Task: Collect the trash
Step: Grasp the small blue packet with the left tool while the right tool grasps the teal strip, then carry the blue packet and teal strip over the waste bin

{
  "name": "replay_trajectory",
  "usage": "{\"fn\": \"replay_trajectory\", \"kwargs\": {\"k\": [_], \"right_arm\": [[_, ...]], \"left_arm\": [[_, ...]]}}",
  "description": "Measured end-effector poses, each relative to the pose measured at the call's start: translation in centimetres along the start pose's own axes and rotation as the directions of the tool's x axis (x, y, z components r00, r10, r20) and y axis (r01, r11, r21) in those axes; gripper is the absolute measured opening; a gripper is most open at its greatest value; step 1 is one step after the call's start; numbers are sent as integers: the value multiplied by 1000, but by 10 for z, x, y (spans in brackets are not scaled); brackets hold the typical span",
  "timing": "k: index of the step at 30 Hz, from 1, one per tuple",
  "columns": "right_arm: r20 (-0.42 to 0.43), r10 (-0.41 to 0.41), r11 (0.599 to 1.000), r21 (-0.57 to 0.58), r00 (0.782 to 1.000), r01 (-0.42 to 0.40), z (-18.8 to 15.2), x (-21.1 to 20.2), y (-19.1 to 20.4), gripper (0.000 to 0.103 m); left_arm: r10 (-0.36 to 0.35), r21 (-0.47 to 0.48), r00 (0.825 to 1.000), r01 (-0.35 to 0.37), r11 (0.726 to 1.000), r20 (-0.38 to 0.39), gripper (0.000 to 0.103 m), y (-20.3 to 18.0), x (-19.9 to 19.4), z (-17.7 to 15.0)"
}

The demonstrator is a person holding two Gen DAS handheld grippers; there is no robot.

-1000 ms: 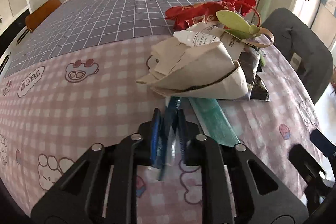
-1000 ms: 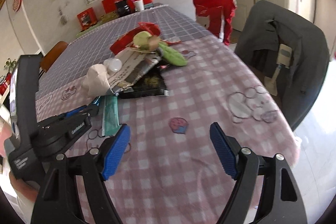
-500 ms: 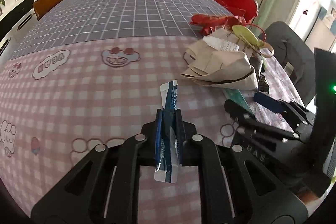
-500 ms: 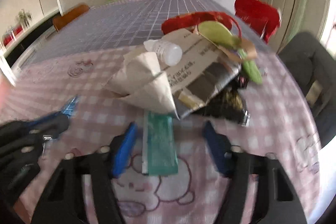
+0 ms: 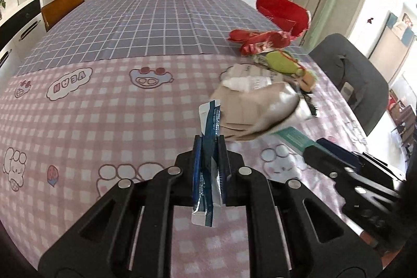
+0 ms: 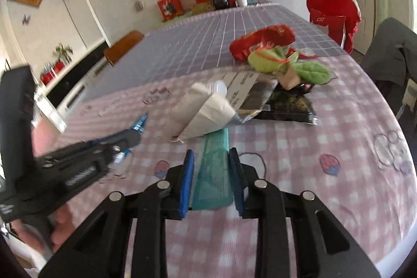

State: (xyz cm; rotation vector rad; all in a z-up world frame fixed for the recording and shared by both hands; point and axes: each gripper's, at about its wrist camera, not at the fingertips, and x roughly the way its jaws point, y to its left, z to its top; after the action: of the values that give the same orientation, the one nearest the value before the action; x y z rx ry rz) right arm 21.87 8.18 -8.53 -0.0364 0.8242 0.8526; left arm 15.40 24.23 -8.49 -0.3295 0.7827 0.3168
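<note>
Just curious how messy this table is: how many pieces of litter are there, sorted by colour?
blue-and-white sachet: 1
teal wrapper: 1
red wrapper: 1
black packet: 1
beige paper bag: 1
white bottle: 1
printed sheet: 1
green leaf-shaped pieces: 2
Total: 9

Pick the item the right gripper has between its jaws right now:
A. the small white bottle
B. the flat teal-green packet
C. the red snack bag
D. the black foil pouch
B: in the right wrist view the right gripper has its blue pads on either side of the flat teal-green packet, pressing its edges, while the small white bottle, red snack bag and black foil pouch lie farther back.
</note>
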Motion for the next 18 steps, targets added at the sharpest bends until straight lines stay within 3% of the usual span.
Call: {"fn": "replay_trajectory", "kwargs": {"k": [4,10,18], "right_arm": [[49,-3,999,42,999,1,0,-25,-7,6],[49,-13,999,48,999,11,-3,-30,-13,6],[145,-101,990,112,984,85,-13,-65,-23,5]], "left_arm": [[-28,26,999,28,999,22,12,-13,-10,-2],[-58,40,997,57,998,43,12,-25,-20,-3],[-101,86,994,98,992,42,12,-36,-31,-17]]}}
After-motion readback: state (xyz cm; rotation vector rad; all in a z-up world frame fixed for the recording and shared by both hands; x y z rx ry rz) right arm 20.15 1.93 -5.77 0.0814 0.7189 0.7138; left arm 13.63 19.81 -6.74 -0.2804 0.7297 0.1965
